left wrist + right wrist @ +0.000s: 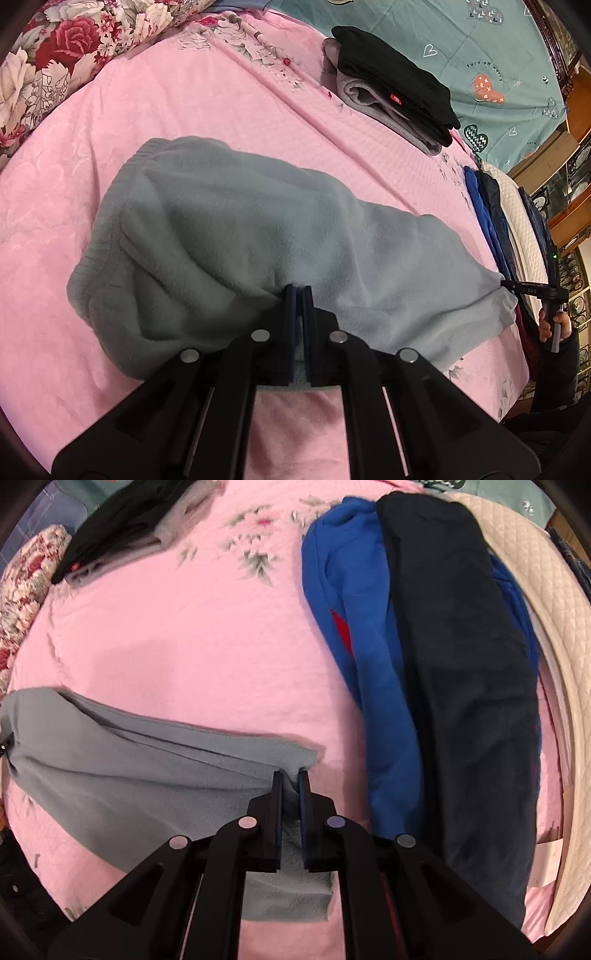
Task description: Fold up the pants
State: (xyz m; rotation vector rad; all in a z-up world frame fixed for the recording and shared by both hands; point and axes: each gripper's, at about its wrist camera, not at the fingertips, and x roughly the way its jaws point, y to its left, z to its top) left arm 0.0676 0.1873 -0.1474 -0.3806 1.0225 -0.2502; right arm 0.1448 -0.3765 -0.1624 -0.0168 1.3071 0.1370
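Observation:
Grey-green fleece pants (229, 236) lie across the pink bedspread (207, 96), ribbed waistband to the left and leg ends to the right. My left gripper (299, 291) is shut on the near edge of the pants around their middle. In the right wrist view the leg end of the pants (147, 764) stretches left, and my right gripper (291, 779) is shut on a pinch of that fabric near the hem. The right gripper (532, 290) also shows at the far right of the left wrist view, with a hand (552, 325) on its handle.
A folded stack of black and grey clothes (395, 85) sits at the far side of the bed. Blue pants (354, 635) and dark navy pants (465, 686) lie along the right edge. A floral pillow (55, 55) is at far left, a teal quilt (480, 48) beyond.

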